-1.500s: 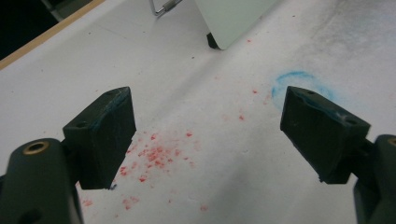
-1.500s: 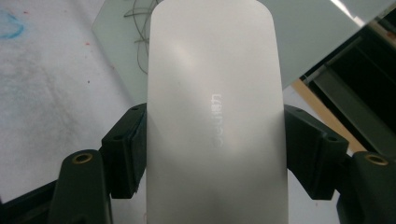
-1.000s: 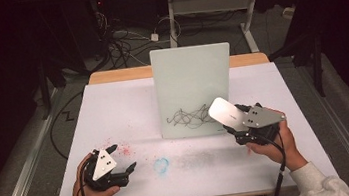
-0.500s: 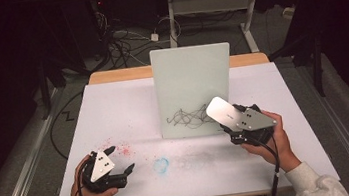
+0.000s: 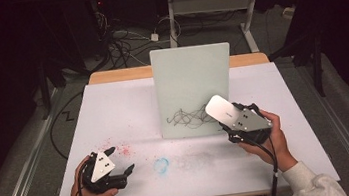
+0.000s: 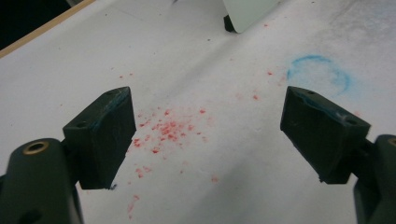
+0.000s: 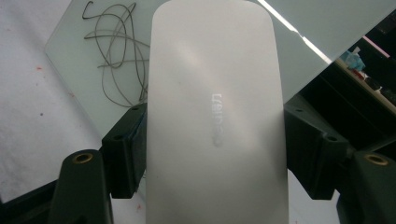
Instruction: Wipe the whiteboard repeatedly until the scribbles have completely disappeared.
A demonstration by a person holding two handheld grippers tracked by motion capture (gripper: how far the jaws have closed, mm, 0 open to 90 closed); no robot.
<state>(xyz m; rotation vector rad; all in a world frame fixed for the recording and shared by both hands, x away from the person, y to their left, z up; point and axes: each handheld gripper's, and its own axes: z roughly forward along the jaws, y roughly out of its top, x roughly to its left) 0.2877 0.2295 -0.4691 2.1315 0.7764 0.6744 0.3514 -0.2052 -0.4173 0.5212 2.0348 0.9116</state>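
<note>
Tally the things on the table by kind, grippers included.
Grippers: 2, the left gripper and the right gripper
White eraser: 1
Whiteboard: 1
Coloured stains: 2, red specks and a blue ring
Total: 6

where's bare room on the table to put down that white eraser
The white oblong eraser is clamped in the right gripper over the scribbled glass board. Bare patches on the white table: left of the board, right of it, and the near edge between the hands. The red specks by the left gripper and the blue ring smudge mark the messy part.
</note>
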